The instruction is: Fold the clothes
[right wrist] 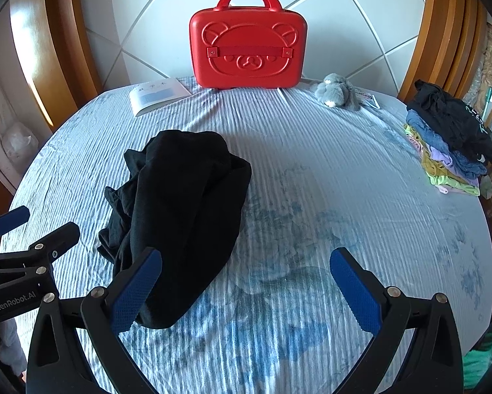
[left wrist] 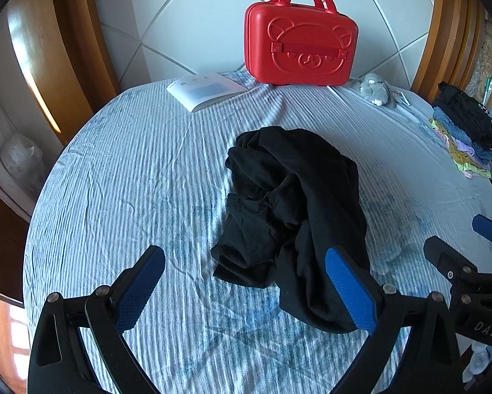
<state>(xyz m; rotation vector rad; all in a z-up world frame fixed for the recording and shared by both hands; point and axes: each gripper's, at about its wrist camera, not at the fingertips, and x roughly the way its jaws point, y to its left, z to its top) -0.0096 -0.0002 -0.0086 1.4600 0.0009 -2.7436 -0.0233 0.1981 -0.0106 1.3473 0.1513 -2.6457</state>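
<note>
A crumpled black garment (left wrist: 295,210) lies in a heap in the middle of the bed's blue-and-white striped sheet (left wrist: 131,177). My left gripper (left wrist: 244,290) hangs open just in front of the garment's near edge, with nothing between its fingers. In the right wrist view the same black garment (right wrist: 180,216) lies left of centre. My right gripper (right wrist: 246,290) is open above the striped sheet (right wrist: 344,180); its left finger (right wrist: 136,290) is level with the garment's near corner. Each gripper shows at the side of the other's view.
A red bear-faced case (left wrist: 300,41) stands at the bed's far side, with a white booklet (left wrist: 206,90) to its left and a grey plush toy (left wrist: 375,90) to its right. A stack of folded clothes (right wrist: 449,144) sits at the right edge. Wooden frames flank a tiled wall.
</note>
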